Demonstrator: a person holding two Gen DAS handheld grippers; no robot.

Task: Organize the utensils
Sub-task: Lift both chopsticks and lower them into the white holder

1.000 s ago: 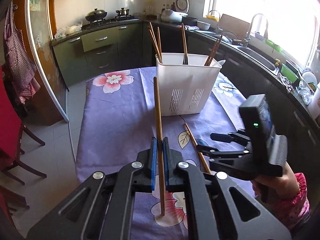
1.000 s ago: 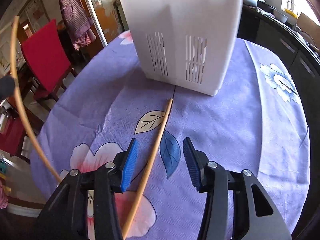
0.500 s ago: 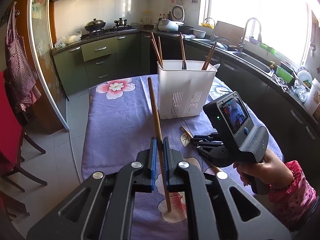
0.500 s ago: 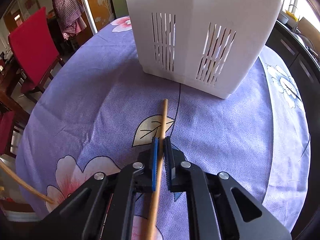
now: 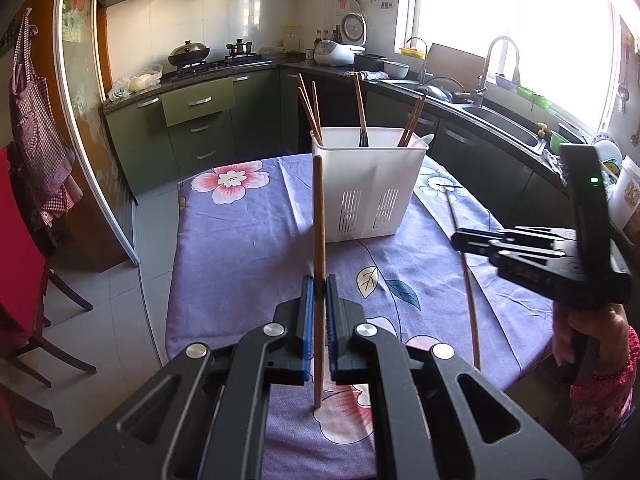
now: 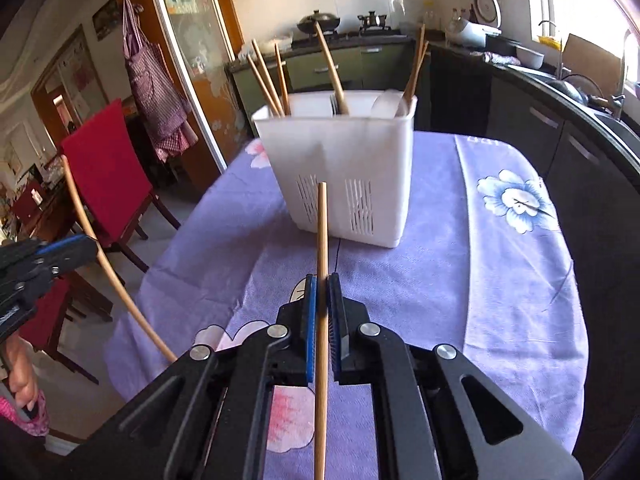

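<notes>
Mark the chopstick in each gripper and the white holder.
Left chopstick [image 5: 319, 216], left wrist view, on the shaft above the pads.
Right chopstick [image 6: 321, 228], right wrist view, on the shaft above the pads.
White holder [image 6: 340, 152], right wrist view, on its front wall above the slots.

The left gripper [image 5: 319, 292] clamps a long wooden chopstick [image 5: 319, 216] upright between its blue pads above a purple flowered tablecloth [image 5: 240, 248]. Behind it stands a white slotted plastic utensil holder [image 5: 368, 196] with chopsticks in it. At right, a hand [image 5: 592, 332] holds the black right gripper [image 5: 458, 238], closed on a second thin wooden chopstick [image 5: 468, 296] clear of the cloth.
</notes>
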